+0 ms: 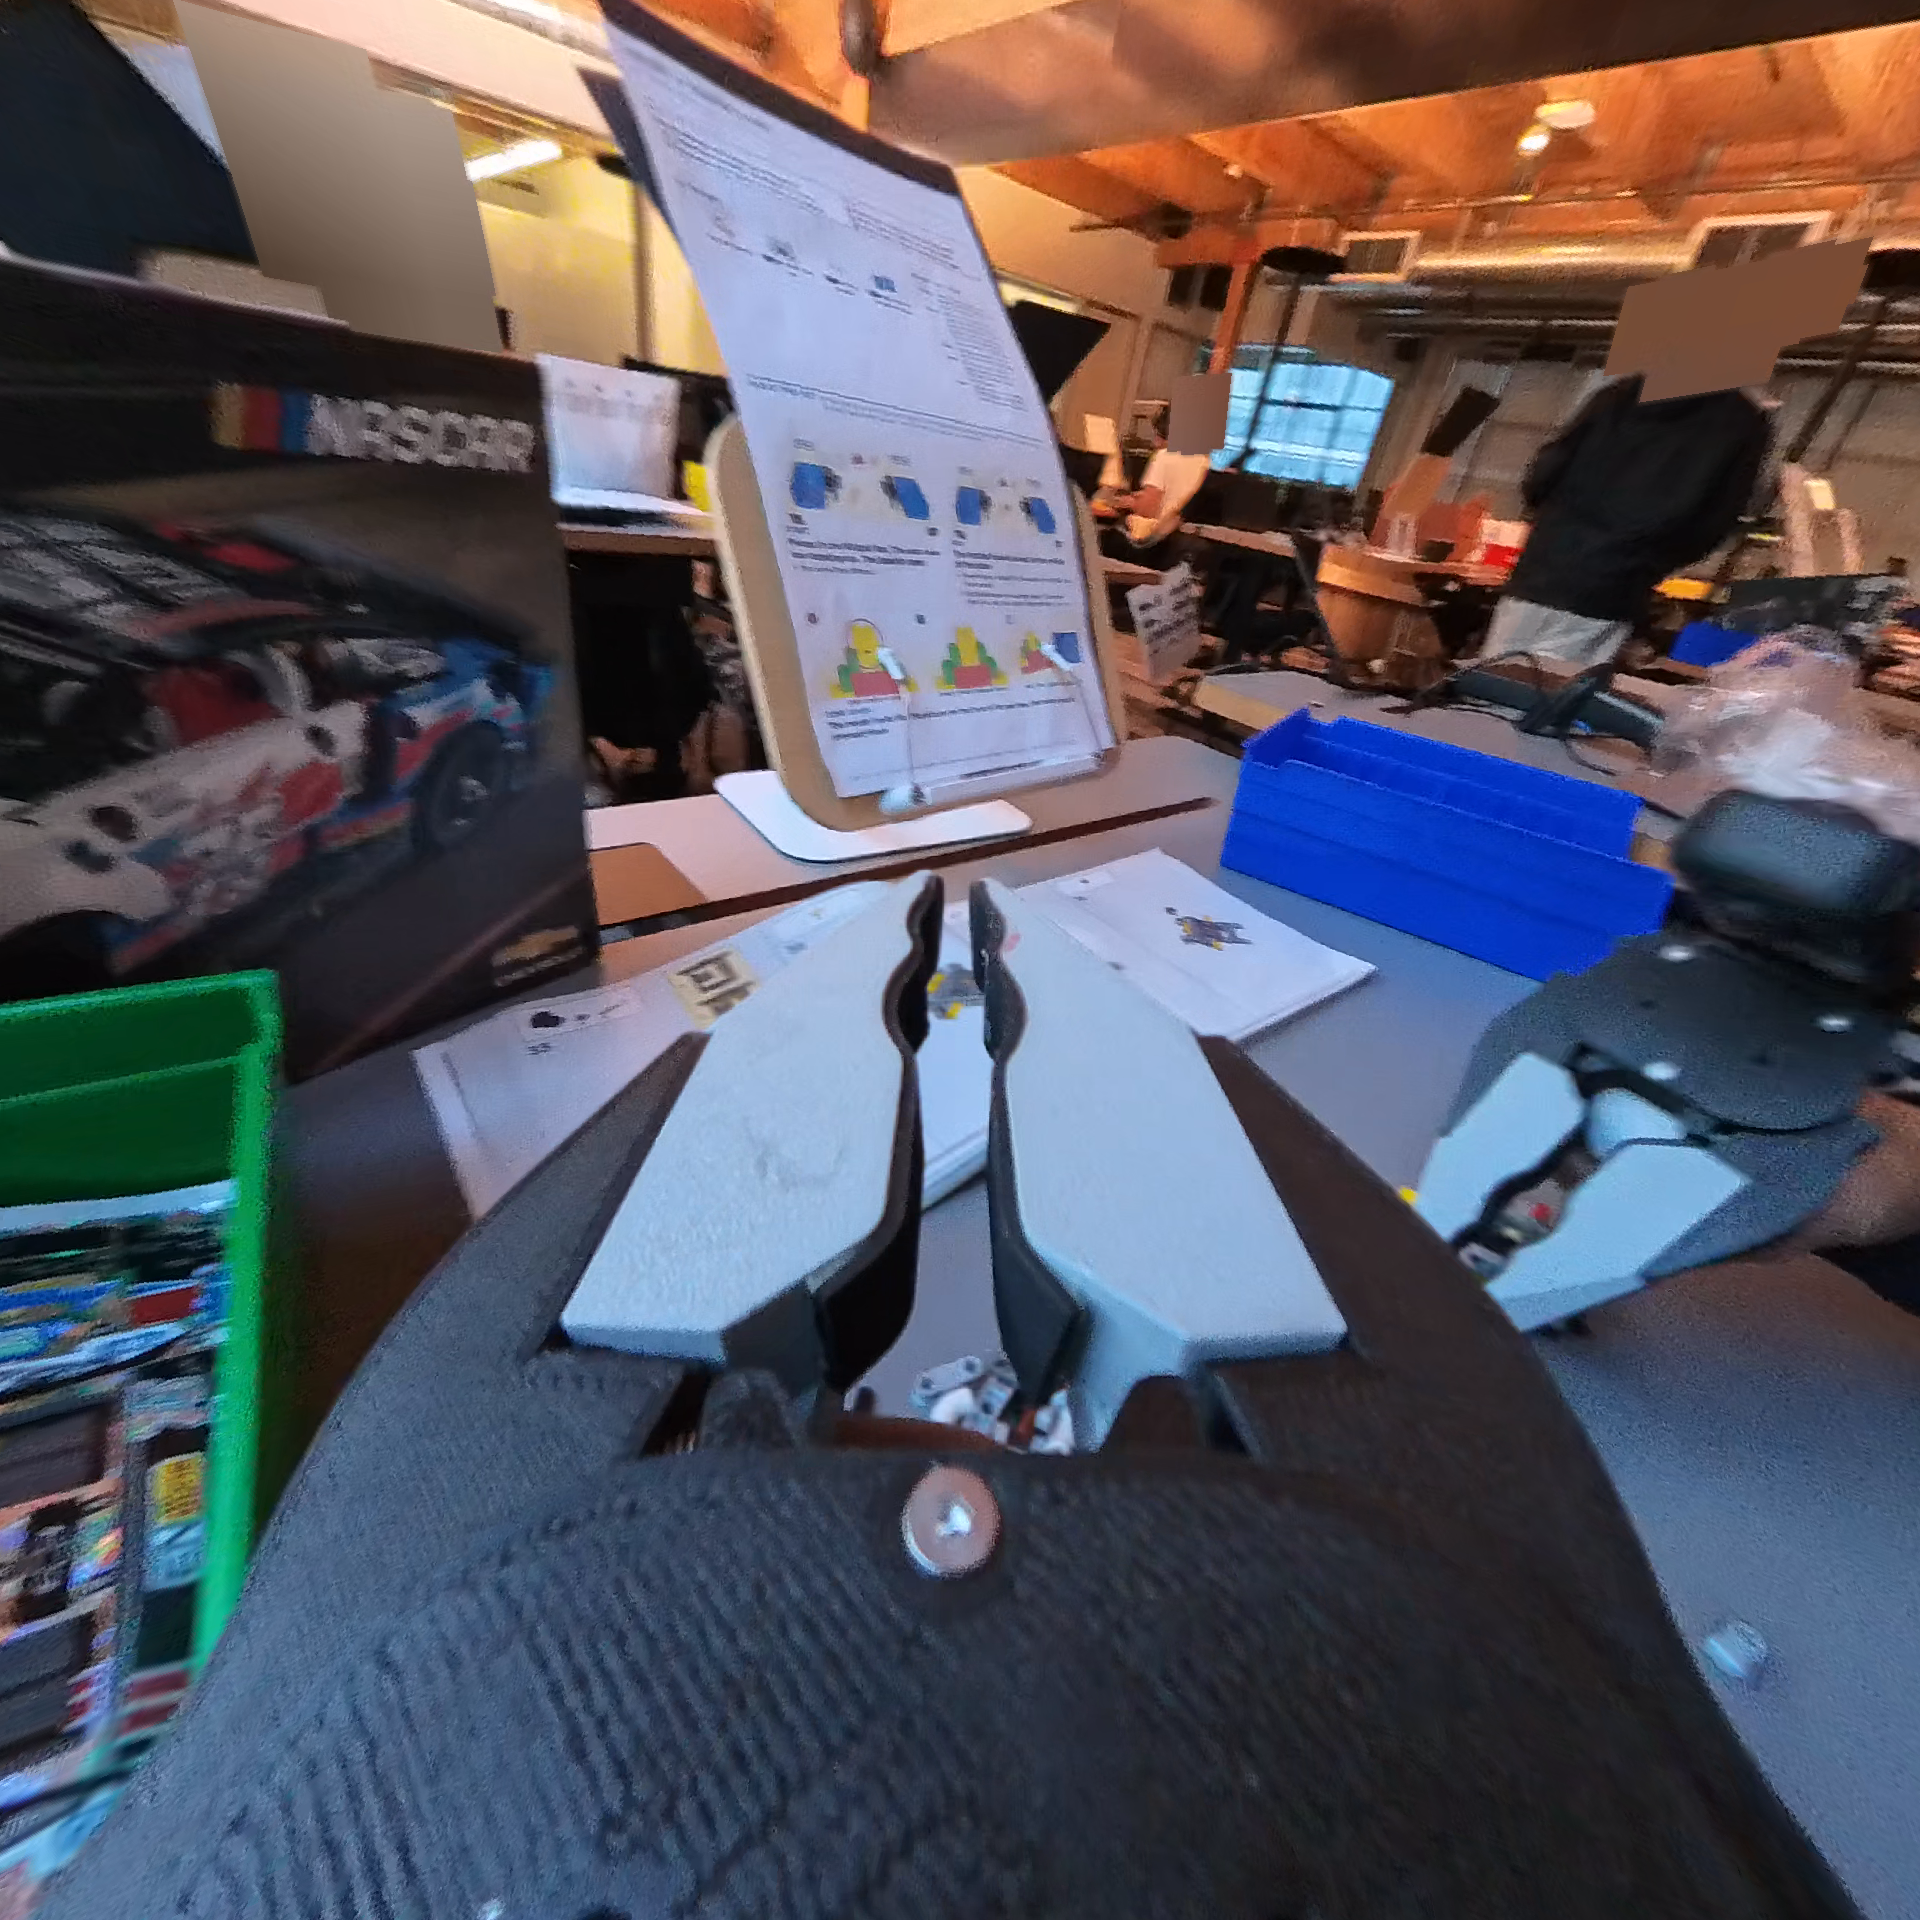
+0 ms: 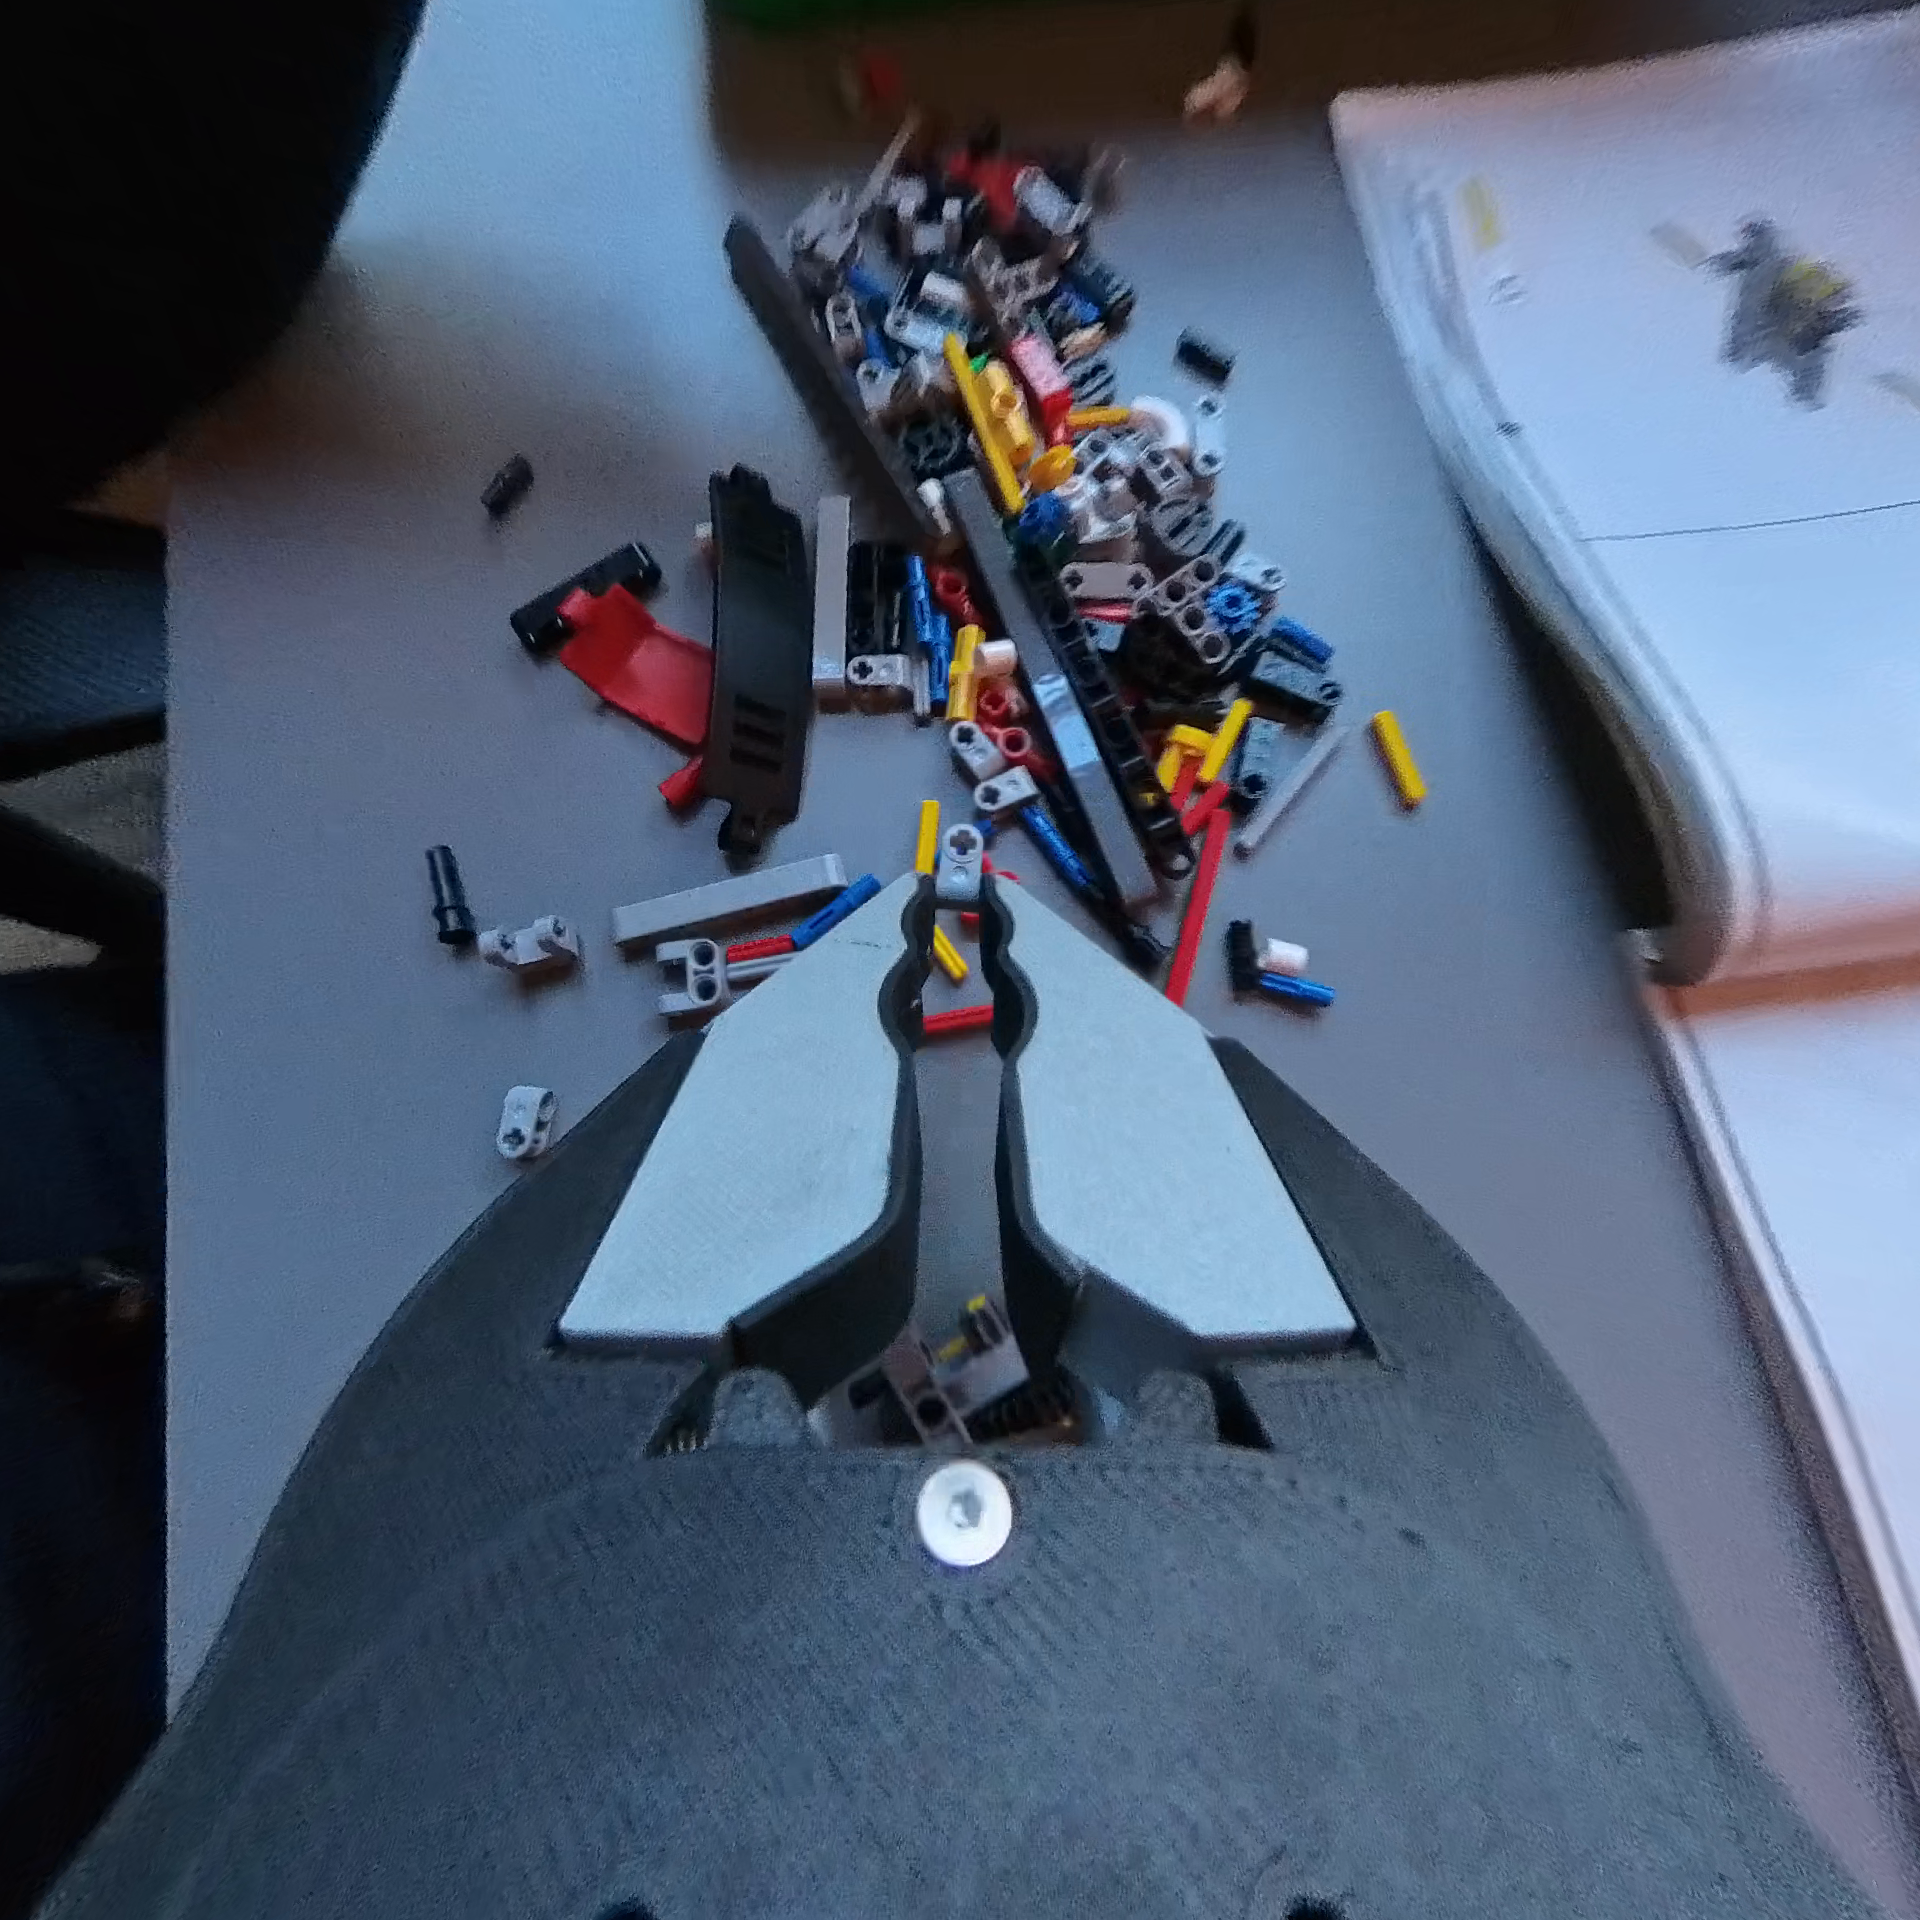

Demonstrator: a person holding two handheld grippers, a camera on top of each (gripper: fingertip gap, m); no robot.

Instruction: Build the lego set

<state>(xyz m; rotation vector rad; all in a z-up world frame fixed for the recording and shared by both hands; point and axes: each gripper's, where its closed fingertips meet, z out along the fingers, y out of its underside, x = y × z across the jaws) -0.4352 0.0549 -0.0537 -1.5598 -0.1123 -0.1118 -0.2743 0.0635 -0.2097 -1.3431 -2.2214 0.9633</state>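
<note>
My right gripper point(image 2: 958, 896) is shut on a small light grey connector piece point(image 2: 962, 857) with a cross hole. It holds the piece at its fingertips, just above the near edge of a pile of loose building pieces point(image 2: 1039, 499) on the grey table point(image 2: 395, 312). A yellow pin point(image 2: 927, 836) lies right beside the held piece. My left gripper point(image 1: 958, 899) is shut, its dark pads nearly touching, over an open instruction booklet point(image 1: 1195, 956). The right gripper also shows in the left wrist view point(image 1: 1507, 1221), low at the right, with a small piece between its fingers.
A black car box point(image 1: 270, 665) and a green bin point(image 1: 135, 1247) stand at the left. A blue bin point(image 1: 1455, 842) is at the back right, and a stand with a printed sheet point(image 1: 914, 582) is behind the booklet. People stand far off.
</note>
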